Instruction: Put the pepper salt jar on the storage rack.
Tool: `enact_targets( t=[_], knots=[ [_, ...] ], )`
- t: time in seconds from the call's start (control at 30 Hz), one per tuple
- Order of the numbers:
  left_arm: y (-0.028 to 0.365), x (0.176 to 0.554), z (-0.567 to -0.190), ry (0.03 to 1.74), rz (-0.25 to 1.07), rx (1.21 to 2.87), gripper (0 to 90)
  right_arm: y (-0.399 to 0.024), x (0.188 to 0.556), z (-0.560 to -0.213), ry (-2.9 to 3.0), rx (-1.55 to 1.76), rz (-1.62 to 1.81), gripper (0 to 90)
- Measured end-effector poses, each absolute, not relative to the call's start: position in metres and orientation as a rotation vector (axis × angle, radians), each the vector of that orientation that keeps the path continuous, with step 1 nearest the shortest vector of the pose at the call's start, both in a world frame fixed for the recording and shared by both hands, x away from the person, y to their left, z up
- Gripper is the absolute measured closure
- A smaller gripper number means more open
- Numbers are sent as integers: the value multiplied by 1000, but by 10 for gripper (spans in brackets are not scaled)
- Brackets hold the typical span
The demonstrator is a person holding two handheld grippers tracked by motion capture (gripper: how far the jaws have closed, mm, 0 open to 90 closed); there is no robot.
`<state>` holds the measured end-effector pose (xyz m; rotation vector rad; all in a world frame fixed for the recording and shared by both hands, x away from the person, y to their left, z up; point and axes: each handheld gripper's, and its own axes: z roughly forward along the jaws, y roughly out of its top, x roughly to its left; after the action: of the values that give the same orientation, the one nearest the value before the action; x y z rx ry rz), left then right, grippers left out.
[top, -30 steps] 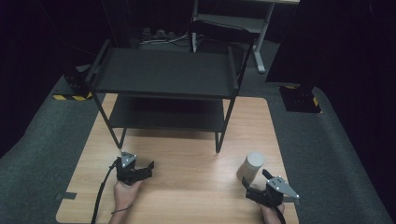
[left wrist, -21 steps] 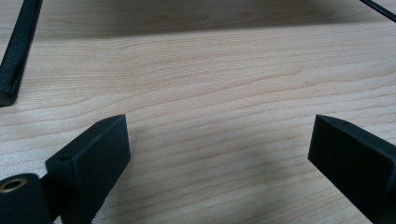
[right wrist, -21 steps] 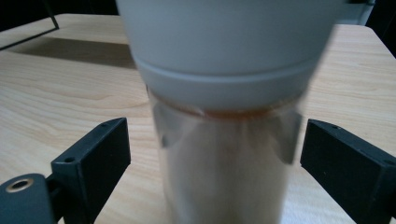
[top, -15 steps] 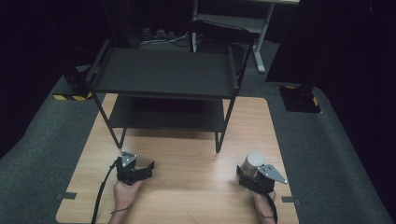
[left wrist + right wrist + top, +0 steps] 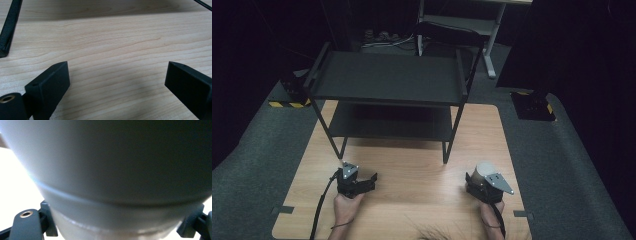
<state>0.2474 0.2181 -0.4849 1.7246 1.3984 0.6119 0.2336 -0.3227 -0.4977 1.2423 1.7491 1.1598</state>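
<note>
A pale grey cup (image 5: 482, 168) stands on the wooden table (image 5: 412, 165) near its right front. My right gripper (image 5: 478, 179) is pushed up against it, and the cup (image 5: 112, 170) looms very close in the right gripper view. The jaw bases stand wide apart on either side of the cup's lower part, so this gripper is open around it. My left gripper (image 5: 365, 182) rests low over the table at front left. Its jaws are open and there is only bare wood between them (image 5: 117, 75).
A black two-level metal rack (image 5: 387, 80) stands on the far half of the table, with one leg (image 5: 8, 27) just ahead and left of my left gripper. Grey carpet (image 5: 562, 165) surrounds the table. A desk frame (image 5: 492, 30) stands behind.
My right gripper has moved forward and left from the table's front right corner up to the cup, so that its jaws flank it. The left gripper has stayed put.
</note>
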Motion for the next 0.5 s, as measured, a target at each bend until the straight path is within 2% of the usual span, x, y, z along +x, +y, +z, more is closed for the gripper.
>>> enact_targets(
  t=[0.03,0.07,0.5],
  knots=[
    [218,247,-485,1398,612,1724,60,-322,234,-498,1748,1245,1160,214],
    [218,247,-485,1398,612,1724,60,-321,235,-499,1750,1240,1170,284],
    [219,247,-485,1396,610,1721,60,-325,234,-499,1768,1201,1213,295]
  ],
)
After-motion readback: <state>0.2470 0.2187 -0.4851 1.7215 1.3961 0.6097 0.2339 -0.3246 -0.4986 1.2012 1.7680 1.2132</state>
